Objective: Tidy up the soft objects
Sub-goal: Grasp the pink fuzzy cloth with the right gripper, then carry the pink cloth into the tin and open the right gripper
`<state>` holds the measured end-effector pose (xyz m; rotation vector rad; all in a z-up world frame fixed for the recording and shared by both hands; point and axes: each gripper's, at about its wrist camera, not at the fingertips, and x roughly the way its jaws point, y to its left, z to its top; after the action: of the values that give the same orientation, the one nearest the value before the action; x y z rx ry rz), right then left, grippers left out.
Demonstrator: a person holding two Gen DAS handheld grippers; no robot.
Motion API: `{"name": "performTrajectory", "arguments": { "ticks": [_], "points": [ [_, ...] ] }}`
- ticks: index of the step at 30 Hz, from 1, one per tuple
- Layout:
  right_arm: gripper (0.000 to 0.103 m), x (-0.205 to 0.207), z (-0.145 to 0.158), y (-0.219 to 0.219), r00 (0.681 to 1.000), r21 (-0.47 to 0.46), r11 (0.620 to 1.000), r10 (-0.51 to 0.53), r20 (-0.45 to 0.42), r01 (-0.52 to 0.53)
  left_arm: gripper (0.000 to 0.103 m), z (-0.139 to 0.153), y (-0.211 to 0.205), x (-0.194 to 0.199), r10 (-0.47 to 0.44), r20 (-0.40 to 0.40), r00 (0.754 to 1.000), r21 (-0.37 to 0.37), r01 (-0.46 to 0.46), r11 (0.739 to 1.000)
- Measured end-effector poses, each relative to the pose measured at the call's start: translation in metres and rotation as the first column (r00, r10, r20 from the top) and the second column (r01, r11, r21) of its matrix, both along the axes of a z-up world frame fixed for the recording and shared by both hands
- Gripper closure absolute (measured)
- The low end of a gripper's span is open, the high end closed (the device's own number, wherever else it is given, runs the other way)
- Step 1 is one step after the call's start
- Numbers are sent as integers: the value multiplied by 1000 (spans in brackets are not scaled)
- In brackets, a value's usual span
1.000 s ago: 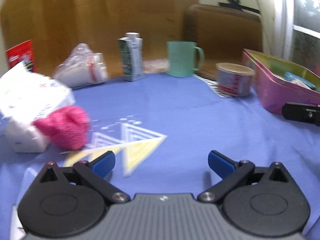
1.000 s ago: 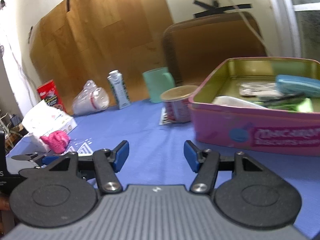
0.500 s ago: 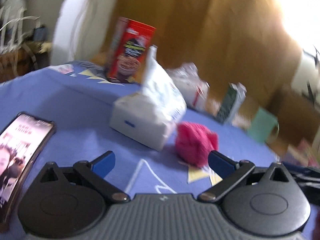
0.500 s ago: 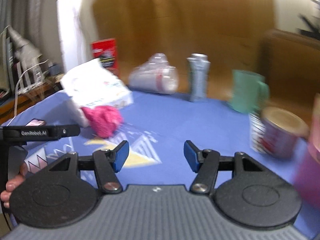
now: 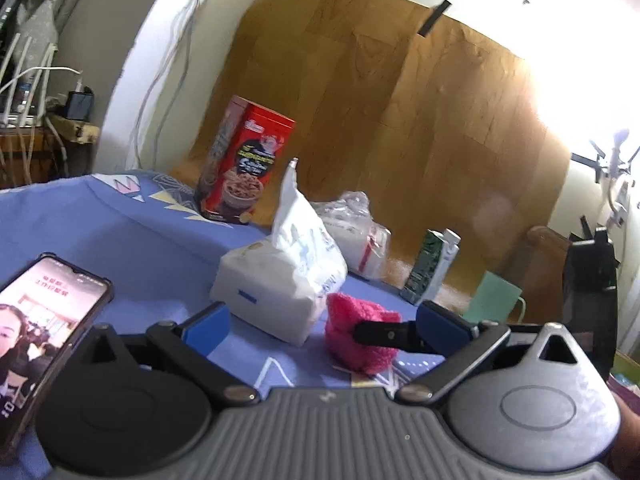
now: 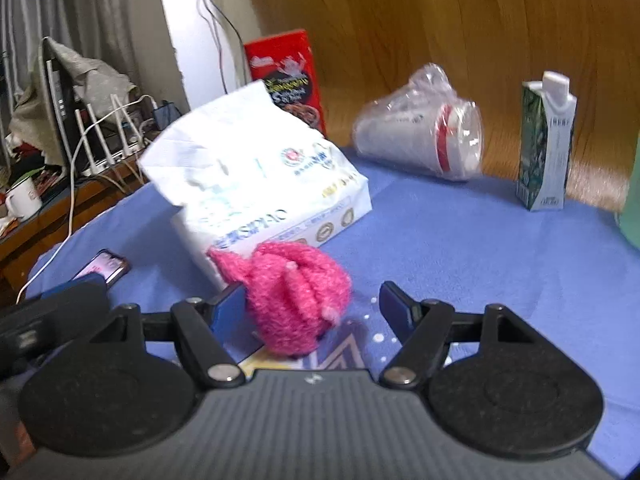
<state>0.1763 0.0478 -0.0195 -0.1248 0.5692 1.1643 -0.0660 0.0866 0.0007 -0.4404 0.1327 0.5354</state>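
A fuzzy pink knitted item [image 6: 298, 298] lies on the blue tablecloth against a white tissue pack [image 6: 260, 184]. My right gripper [image 6: 314, 306] is open, its jaws standing either side of the pink item without closing on it. In the left wrist view the pink item [image 5: 354, 346] sits right of the tissue pack [image 5: 288, 280], with a finger of the right gripper [image 5: 384, 334] reaching in front of it. My left gripper [image 5: 320, 326] is open and empty, a short way back from the pack.
A phone [image 5: 36, 328] with a lit screen lies at the left on the cloth. A red cereal box [image 6: 286, 80], bagged paper cups [image 6: 424, 136], a green carton [image 6: 546, 144] and a mint mug [image 5: 494, 298] stand along the back by the wooden panel.
Both grippers have swung left, away from the pink tin. The right gripper has closed in on the pink item, which now sits between its open jaws.
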Motion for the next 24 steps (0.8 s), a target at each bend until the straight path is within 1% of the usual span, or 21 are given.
{"name": "performTrajectory", "arguments": {
  "ticks": [3,7,9,10,11,13,14,17,19,21,24],
  "points": [
    [28,0,-3,4,1000,5,1000,10,-17,-10,0,0,-3,-2,1,8,1000,15,-2,1000],
    [28,-7,-7,12,999,-23,999,35,28,-34,0,0,-7,-4,0,13,1000,32,0,1000],
    [29,-8,-9,15,998,-39,998,46,36,-45,0,0,-7,-4,-1,11,1000,36,1,999],
    [41,-7,-10,16,998,-44,998,51,33,-50,0,0,-7,-4,-3,9,1000,36,3,999],
    [47,-7,-10,15,998,-41,997,64,22,-63,0,0,-7,-3,-3,8,1000,36,3,999],
    [50,-11,-9,11,998,-47,998,54,36,-52,0,0,-7,-3,-4,5,1000,33,4,999],
    [51,-13,-9,10,998,-48,998,48,45,-46,0,0,-7,-3,-4,4,1000,32,4,999],
    [51,-16,-10,-8,999,-48,999,21,43,-19,0,1,-8,-1,-4,-6,1000,37,4,999],
    [51,-19,-10,-28,999,-47,999,-10,45,12,0,1,-10,2,-20,-28,999,48,21,999],
    [50,-24,-10,-50,998,-54,998,-35,56,38,0,1,-12,9,-48,-63,997,60,52,997],
    [50,-33,-11,-94,991,-60,993,-101,84,107,0,1,-18,23,-91,-141,986,76,103,992]
  ]
}}
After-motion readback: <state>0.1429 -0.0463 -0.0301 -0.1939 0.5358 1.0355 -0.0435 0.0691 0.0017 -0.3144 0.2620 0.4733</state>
